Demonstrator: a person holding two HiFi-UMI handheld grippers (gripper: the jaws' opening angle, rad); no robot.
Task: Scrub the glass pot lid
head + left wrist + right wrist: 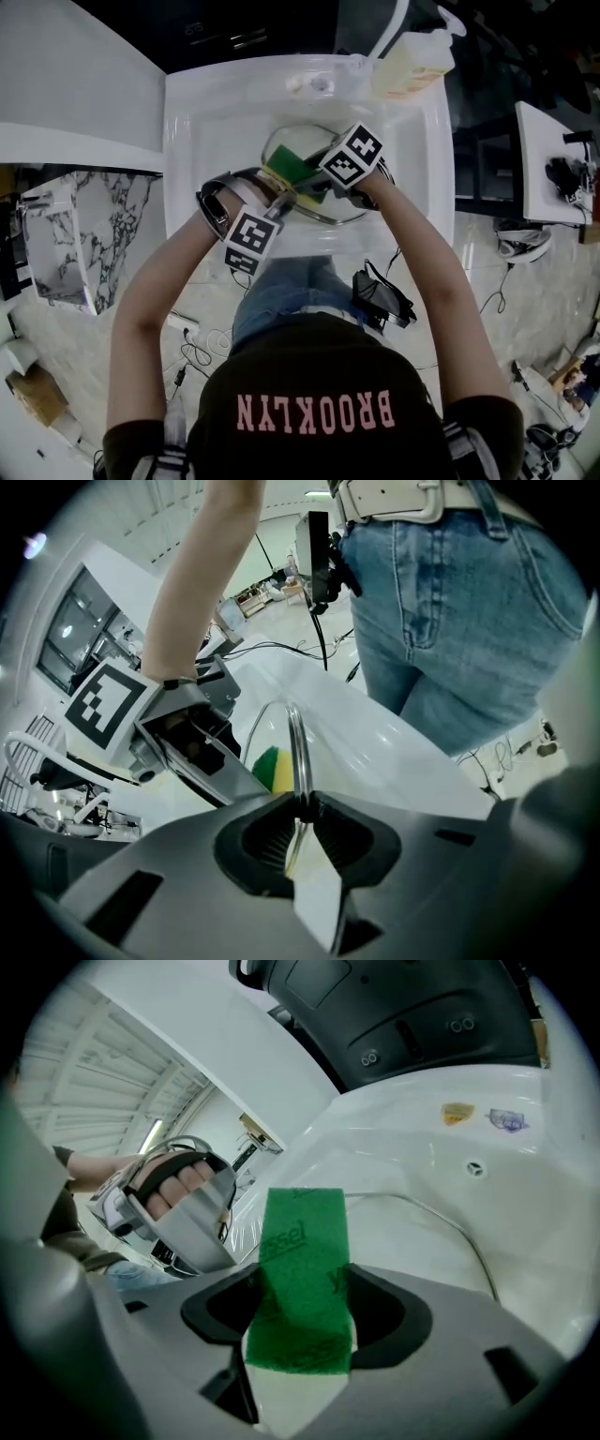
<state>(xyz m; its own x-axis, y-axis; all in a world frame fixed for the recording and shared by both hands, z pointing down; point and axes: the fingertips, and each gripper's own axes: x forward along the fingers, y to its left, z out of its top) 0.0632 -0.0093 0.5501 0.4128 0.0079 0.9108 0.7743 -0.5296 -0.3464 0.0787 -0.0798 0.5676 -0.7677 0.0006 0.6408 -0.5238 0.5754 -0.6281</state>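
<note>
A: Nearest is the person's dark shirt [314,412], with both forearms reaching ahead. Left gripper [302,819]?
B: Fingers clamped on the metal rim of the glass pot lid [296,738]. Lid is held on edge, tilted, over the basin of the white sink [202,131].
A: Right gripper [302,1312]?
B: Fingers clamped on a green-and-yellow sponge [305,1260], green side up. Sponge sits at the lid's glass face. The two grippers are just beside each other.
A: Farther back?
B: Pale soap bottle [412,64] on the sink's rear rim.
</note>
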